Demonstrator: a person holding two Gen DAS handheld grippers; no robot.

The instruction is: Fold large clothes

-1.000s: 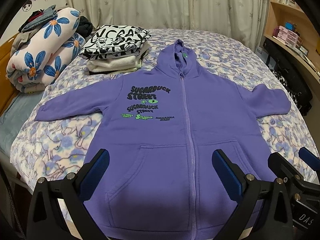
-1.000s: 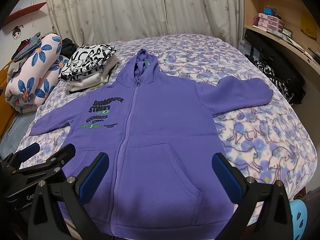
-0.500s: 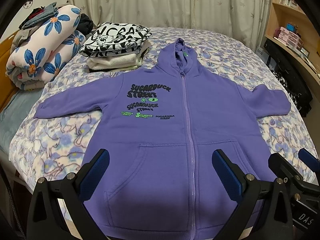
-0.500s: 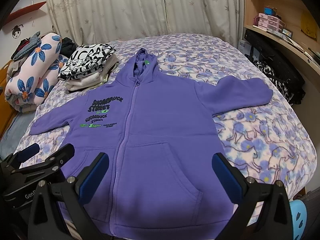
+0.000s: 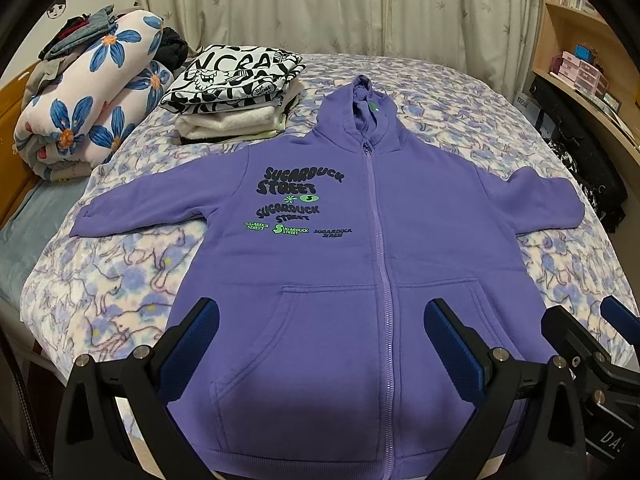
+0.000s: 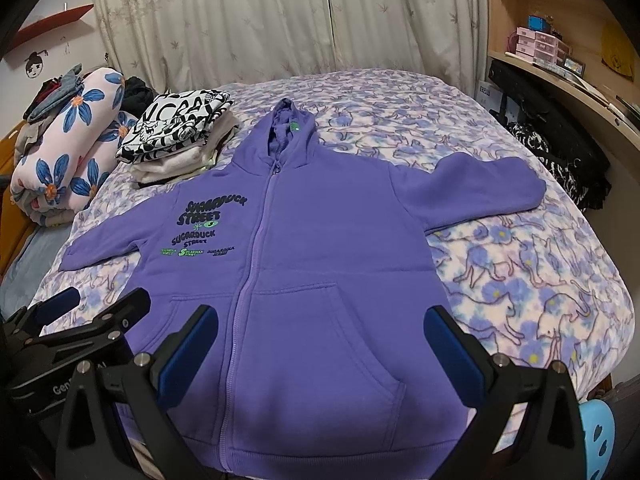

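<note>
Both grippers drawn slightly back, jaws spread empty above purple hoodie (image 5: 360,280) hem

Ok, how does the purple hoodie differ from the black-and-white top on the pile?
The purple hoodie lies spread flat, sleeves out, zipped; the black-and-white top is folded. The hoodie rests directly on the blanket; the top sits on a stack of folded clothes. Both carry printed lettering.

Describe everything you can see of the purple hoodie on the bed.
The purple hoodie is fleecy-looking and lies flat, front up, on the floral bedspread. It is zipped, hood towards the curtains, both sleeves spread sideways. Dark and green "Sugarduck Street" prints mark one chest side; two pockets flank the zip. Nothing grips it.
</note>
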